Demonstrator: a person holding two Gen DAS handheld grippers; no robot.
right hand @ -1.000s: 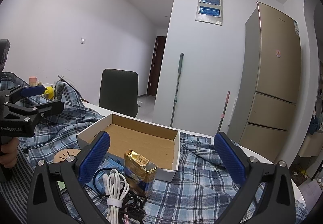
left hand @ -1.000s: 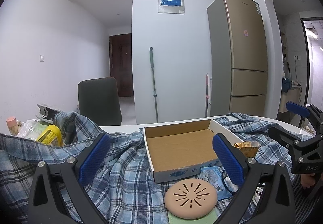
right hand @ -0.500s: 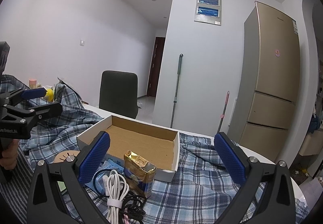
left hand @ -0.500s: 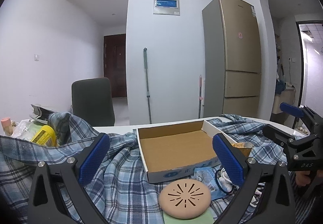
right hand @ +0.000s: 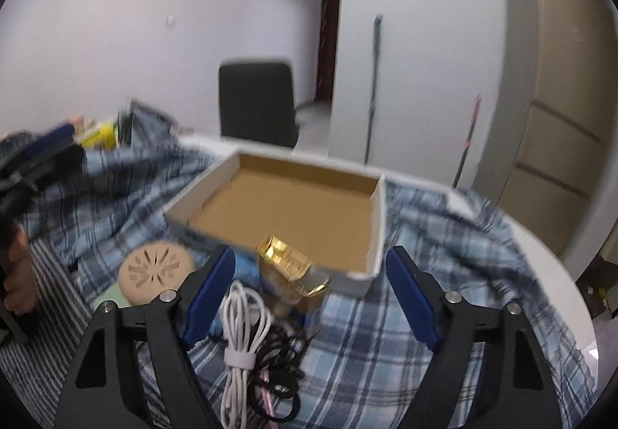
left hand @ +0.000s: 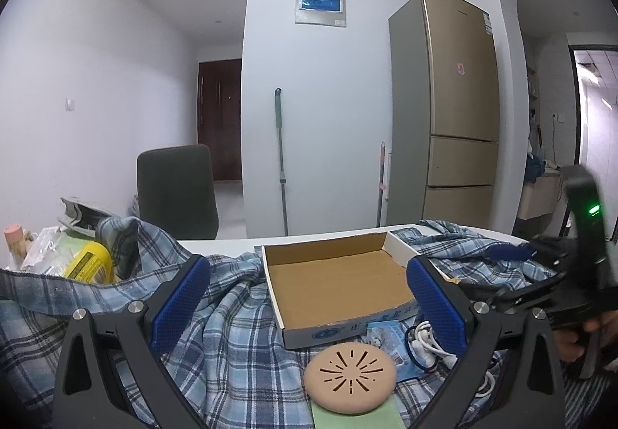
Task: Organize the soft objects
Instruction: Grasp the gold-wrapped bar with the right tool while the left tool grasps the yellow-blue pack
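Fingers (right hand: 210, 297) of my right gripper (right hand: 309, 294) have just been closing in and now stand partly drawn together, unclenched, with the gold foil packet (right hand: 289, 267) and the white cable coil (right hand: 243, 317) lying in the span between them; neither pad touches either item. My left gripper (left hand: 309, 309) hangs spread wide and empty above the checked shirt (left hand: 231, 332), which lies rumpled across the table (right hand: 540, 247).

The packet leans against the near wall of the empty cardboard box (right hand: 293, 212), just beside the cables. The tan round sponge (left hand: 349, 378) rests on a green pad (left hand: 355, 415) in front of the box.

I judge the step in hand to be the approach to a first pick, most likely the packet. The next move calls for lowering the right gripper so the pads flank the packet alone, clear of the cables, before clamping.

Writing: blue print and a round emblem run along the box's front wall, but I cannot read them. The yellow container (left hand: 89, 261) at far left carries a label, also illegible. The right view is blurred.
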